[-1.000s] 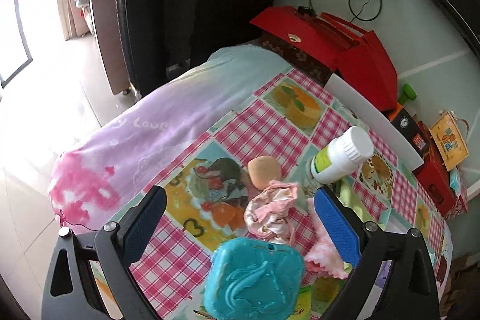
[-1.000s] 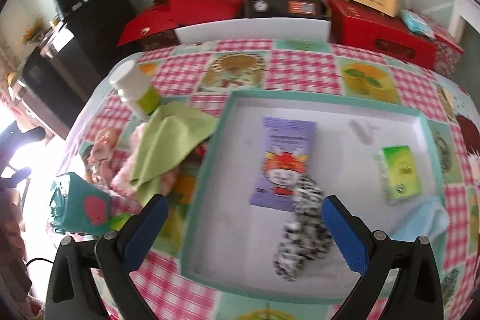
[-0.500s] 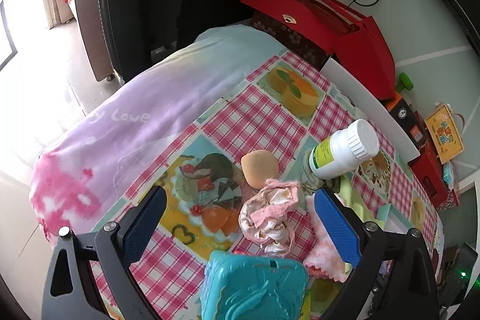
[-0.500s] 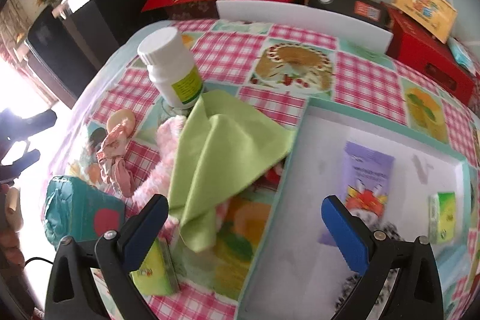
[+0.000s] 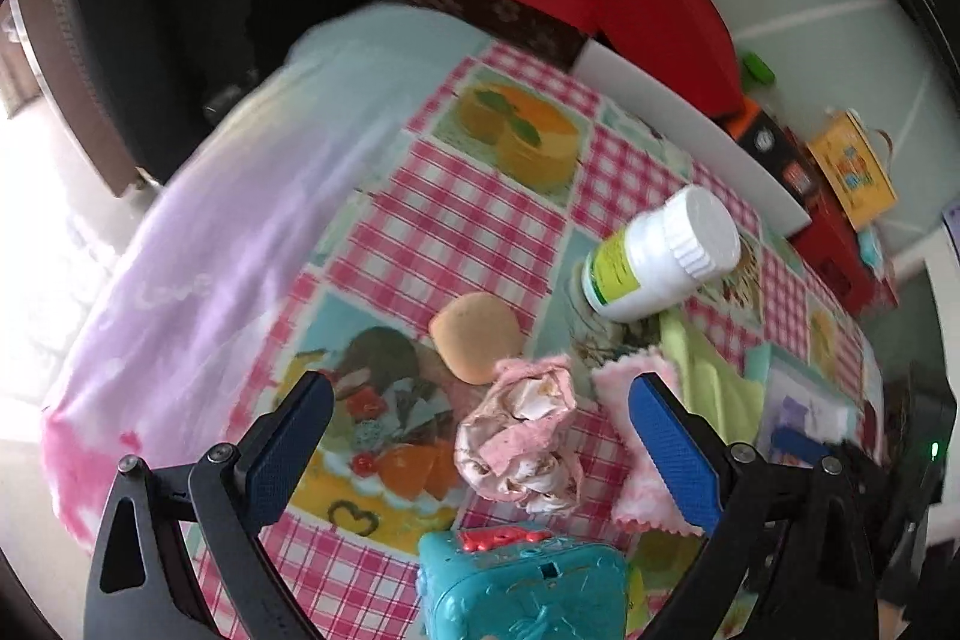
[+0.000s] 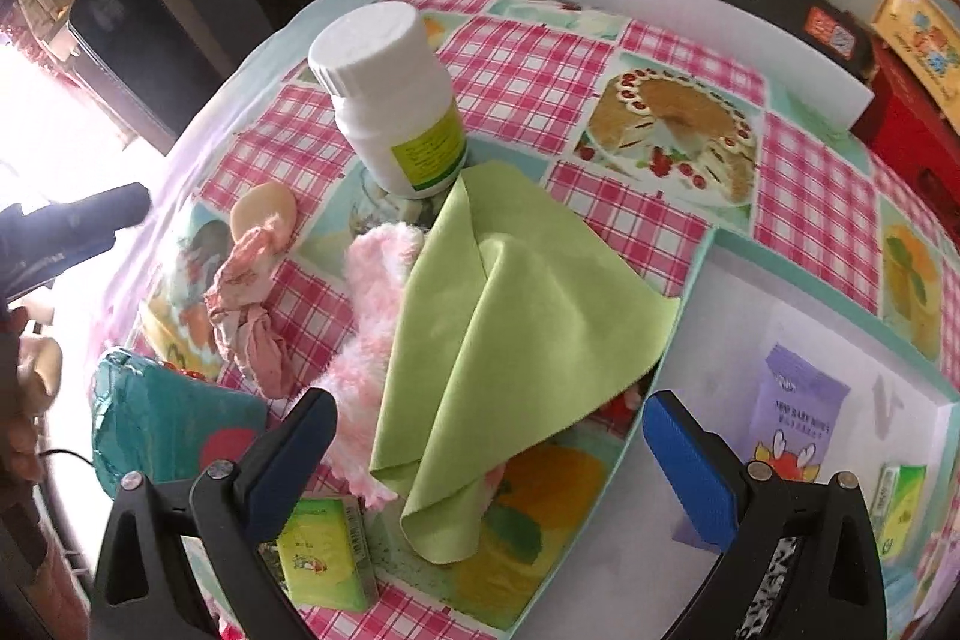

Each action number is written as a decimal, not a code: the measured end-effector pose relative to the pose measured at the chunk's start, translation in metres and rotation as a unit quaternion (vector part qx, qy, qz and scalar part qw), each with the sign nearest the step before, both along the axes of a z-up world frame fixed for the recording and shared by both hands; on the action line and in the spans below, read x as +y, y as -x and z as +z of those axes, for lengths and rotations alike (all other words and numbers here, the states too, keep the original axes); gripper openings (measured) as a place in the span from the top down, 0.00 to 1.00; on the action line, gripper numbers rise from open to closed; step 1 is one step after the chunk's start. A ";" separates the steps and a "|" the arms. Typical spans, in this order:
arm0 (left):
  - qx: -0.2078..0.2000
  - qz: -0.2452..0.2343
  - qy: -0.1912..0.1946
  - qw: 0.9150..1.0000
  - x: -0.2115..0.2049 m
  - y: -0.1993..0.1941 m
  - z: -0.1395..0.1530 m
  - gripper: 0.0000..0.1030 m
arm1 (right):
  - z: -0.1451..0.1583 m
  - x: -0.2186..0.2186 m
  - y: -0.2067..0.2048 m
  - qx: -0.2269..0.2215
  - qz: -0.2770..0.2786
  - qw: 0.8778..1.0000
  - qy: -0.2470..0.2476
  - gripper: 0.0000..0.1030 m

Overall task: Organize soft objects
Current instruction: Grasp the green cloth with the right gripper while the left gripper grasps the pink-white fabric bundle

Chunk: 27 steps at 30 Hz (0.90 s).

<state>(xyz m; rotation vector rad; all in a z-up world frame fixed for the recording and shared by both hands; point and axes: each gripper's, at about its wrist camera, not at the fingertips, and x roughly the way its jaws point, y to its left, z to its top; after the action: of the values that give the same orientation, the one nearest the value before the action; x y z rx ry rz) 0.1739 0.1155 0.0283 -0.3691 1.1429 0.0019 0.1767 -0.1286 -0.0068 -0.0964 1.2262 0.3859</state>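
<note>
Hovering over the green cloth [image 6: 510, 340], the right gripper [image 6: 486, 445] has its jaws spread wide and grips nothing; its 2 blue pads [image 6: 690, 457] straddle the cloth's near corner; the step in hand looks like picking this cloth up and carrying it to the tray [image 6: 690, 304], whose left rim the cloth just touches or overlaps. The cloth lies folded in loose ridges on top of the fluffy pink cloth [image 6: 372, 292], near the middle of the table [image 6: 528, 64], with the white bottle [image 6: 396, 100] standing just behind it. A good pick would probably close on a raised fold rather than a flat edge, so that only the green layer comes up; pinching too deep risks dragging the pink one along. Lifting straight up first should keep the bottle from being nudged over; the green packet [image 6: 324, 550] by the left pad is best left clear.

The left gripper [image 5: 480, 451] is likewise wide apart and empty; it hangs above the crumpled pink fabric [image 5: 519, 439] toward the table's left edge, with the round peach pad [image 5: 477, 337] just beyond and the teal box [image 5: 528, 586] at the near edge. That bundle sits loose; a centred, fairly deep pinch would likely hold it better than a tip grab. In the tray already lie a purple packet [image 6: 798, 412] and a second green packet [image 6: 897, 508].
</note>
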 end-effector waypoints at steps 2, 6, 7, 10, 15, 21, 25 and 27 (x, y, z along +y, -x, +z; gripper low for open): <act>0.014 -0.007 -0.002 1.000 -0.001 -0.005 -0.006 0.04 | 0.000 0.000 -0.007 0.010 0.004 1.000 -0.001 0.00; 0.052 -0.037 0.003 0.998 -0.010 -0.013 -0.016 0.04 | -0.001 0.000 -0.017 0.027 0.014 0.999 -0.010 0.13; 0.059 -0.040 -0.002 0.997 -0.012 -0.014 -0.017 0.04 | -0.002 0.001 -0.018 0.029 0.014 0.999 -0.010 0.18; 0.081 -0.055 -0.012 0.995 -0.022 -0.019 -0.023 0.04 | -0.006 0.003 -0.021 0.038 0.014 0.999 -0.017 0.24; 0.108 -0.082 -0.022 0.991 -0.037 -0.029 -0.035 0.08 | -0.013 0.013 -0.023 0.052 0.027 0.998 -0.018 0.32; 0.145 -0.103 -0.015 0.984 -0.047 -0.041 -0.054 0.33 | -0.024 0.021 -0.030 0.064 0.035 0.997 -0.009 0.47; 0.158 -0.110 -0.008 0.981 -0.053 -0.046 -0.066 0.52 | -0.025 0.020 -0.035 0.065 0.043 0.997 -0.013 0.59; 0.159 -0.111 -0.003 0.981 -0.057 -0.048 -0.070 0.60 | -0.025 0.014 -0.038 0.066 0.042 0.997 -0.023 0.65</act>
<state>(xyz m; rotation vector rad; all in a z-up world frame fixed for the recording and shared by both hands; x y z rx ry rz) 0.2220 0.0586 -0.0416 -0.2394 1.4964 -0.1357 0.2146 -0.1147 -0.0314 -0.0841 1.3463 0.4986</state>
